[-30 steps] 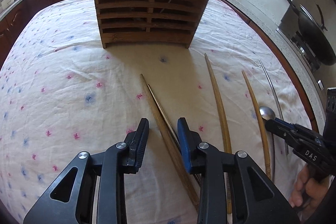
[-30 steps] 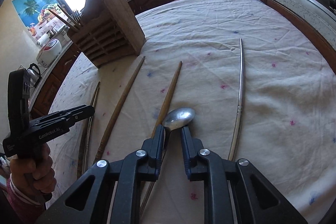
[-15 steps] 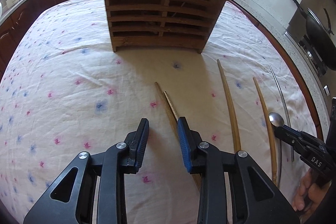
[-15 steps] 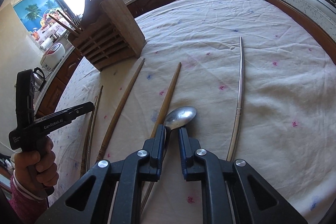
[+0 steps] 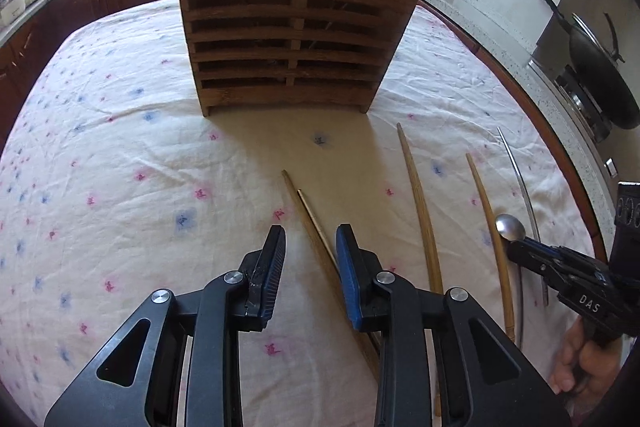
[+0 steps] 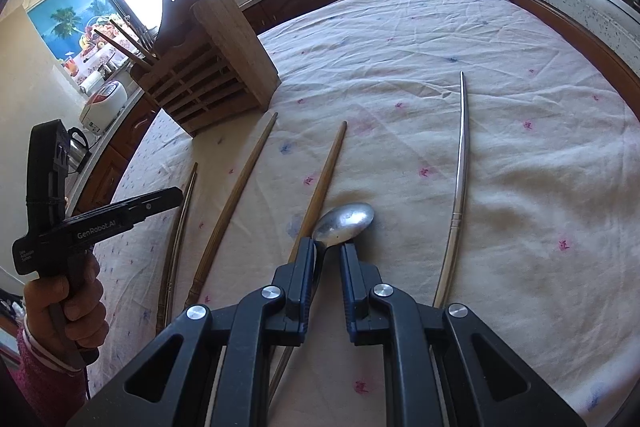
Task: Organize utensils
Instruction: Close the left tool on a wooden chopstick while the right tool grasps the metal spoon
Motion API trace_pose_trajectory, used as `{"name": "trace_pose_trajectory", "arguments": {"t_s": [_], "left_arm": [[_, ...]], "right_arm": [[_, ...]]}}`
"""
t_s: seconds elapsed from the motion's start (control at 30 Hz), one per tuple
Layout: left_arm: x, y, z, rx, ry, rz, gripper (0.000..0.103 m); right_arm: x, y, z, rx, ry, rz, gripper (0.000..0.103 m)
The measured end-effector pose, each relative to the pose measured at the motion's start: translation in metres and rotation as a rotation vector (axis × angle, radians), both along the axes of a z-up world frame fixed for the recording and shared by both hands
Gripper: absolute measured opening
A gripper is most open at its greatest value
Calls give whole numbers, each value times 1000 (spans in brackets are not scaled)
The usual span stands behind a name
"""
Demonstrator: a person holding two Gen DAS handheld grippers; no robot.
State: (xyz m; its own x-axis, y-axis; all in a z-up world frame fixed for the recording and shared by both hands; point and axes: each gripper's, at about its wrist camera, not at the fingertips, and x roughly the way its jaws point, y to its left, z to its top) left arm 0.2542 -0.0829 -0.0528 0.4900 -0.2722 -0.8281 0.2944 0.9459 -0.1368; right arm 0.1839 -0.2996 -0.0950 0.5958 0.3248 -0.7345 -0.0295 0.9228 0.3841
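Note:
A slatted wooden utensil holder (image 5: 294,39) stands at the far end of the flowered tablecloth; it also shows in the right wrist view (image 6: 212,67). My left gripper (image 5: 310,241) is open and empty above a pair of dark wooden chopsticks (image 5: 316,227). My right gripper (image 6: 326,253) stands narrowly open around the neck of a metal spoon (image 6: 346,221), low over the cloth; I cannot tell if the pads touch it. Two loose bamboo chopsticks (image 6: 236,199) (image 6: 324,179) and a metal chopstick (image 6: 460,187) lie beside the spoon.
The holder has chopsticks and metal utensils in its compartments. A wok (image 5: 596,67) sits on a stove right of the table. A counter with a rice cooker (image 6: 102,103), a sink and bottles runs behind. The tablecloth (image 5: 120,167) spreads left of the chopsticks.
My left gripper has drawn back and risen, so the holder looks nearer and the dark chopsticks lie farther ahead. My right gripper has stayed around the spoon's neck.

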Motion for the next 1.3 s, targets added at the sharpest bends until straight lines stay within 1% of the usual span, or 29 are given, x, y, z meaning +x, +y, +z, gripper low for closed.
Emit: {"name": "trace_pose_trajectory", "arguments": {"t_s": [0.07,0.1,0.13,0.2,0.37,0.47,0.53,0.57,0.63,0.7,0.8,0.87,0.9,0.97,1.13,1.3], "left_arm": [[4,-3,-5,45,11,8,25],[5,-3,-9,41,25,9,25],[6,-4,-10,28,18,10,25],[8,-9,-9,54,9,14,25],[14,-19,-12,80,12,10,25],[23,-22,-14,52,26,2,25],[27,-23,-14,48,29,-6,24],[29,-25,-16,54,34,-13,19],[27,-29,-16,88,-3,-23,17],[23,-29,-16,102,-24,-35,15],[19,-22,-16,67,-36,-54,13],[18,-17,-15,34,-17,-56,9],[18,-11,-15,8,0,-54,9],[15,-5,-13,-15,16,-47,9],[2,7,-3,-14,-15,-46,10],[15,4,-8,-17,19,-24,10]], "right_arm": [[-1,0,0,-1,-3,0,12],[-1,0,0,0,-4,1,12],[-1,0,0,1,-4,0,12],[-1,0,0,-1,-3,1,12],[-1,1,1,-4,0,-2,12],[0,1,1,-7,0,-2,12],[1,2,1,-12,-1,0,12],[2,3,1,-14,0,1,12],[5,4,1,-18,0,1,12],[8,7,1,-34,-6,6,12],[11,11,2,-61,-9,11,12],[12,12,2,-73,-10,14,12],[11,13,2,-80,-10,16,11],[11,11,2,-69,-8,13,11],[8,8,1,-45,-4,3,11],[6,9,2,-50,-5,1,11]]}}
